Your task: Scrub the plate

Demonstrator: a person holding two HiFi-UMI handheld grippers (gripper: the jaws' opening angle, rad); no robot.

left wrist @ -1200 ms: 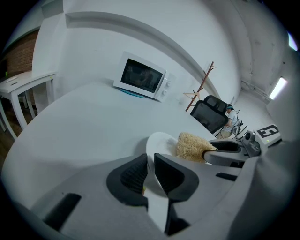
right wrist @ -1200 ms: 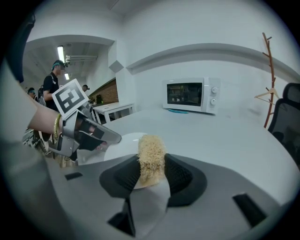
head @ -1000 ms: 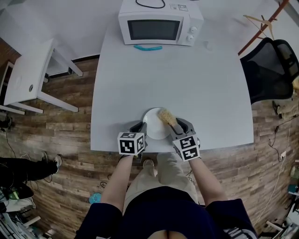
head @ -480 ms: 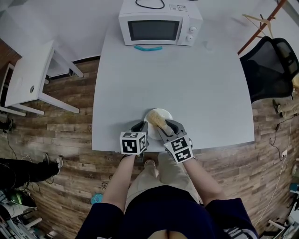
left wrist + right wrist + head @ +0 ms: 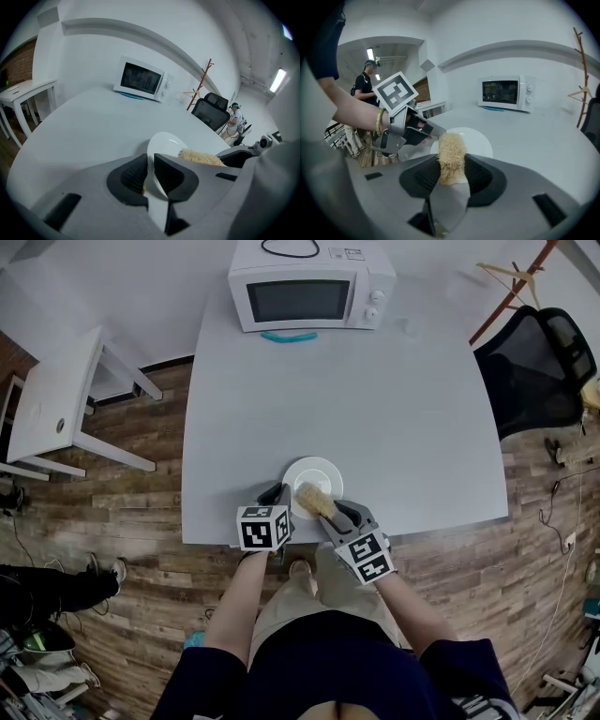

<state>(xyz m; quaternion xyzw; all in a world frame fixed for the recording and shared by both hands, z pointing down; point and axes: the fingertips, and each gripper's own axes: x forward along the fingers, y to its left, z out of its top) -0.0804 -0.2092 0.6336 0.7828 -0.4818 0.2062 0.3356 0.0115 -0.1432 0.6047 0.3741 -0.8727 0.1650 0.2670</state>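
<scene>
A white plate [image 5: 315, 474] lies on the grey table [image 5: 375, 409] close to its near edge. My left gripper [image 5: 280, 496] is shut on the plate's near left rim; in the left gripper view the rim [image 5: 157, 154] runs between the two dark pads. My right gripper [image 5: 328, 512] is shut on a tan fibrous scrubber [image 5: 314, 500], whose tip rests on the near part of the plate. In the right gripper view the scrubber [image 5: 451, 154] stands up between the jaws, with the plate [image 5: 478, 140] behind it and the left gripper [image 5: 417, 131] at its left edge.
A white microwave [image 5: 309, 287] stands at the table's far edge with a teal object [image 5: 292, 336] in front of it. A black office chair [image 5: 539, 371] is to the right, a white side table [image 5: 56, 399] to the left. A person [image 5: 363, 89] stands in the background.
My right gripper has drawn the scrubber across the plate from its far right part to its near edge. The left gripper has kept its hold on the rim.
</scene>
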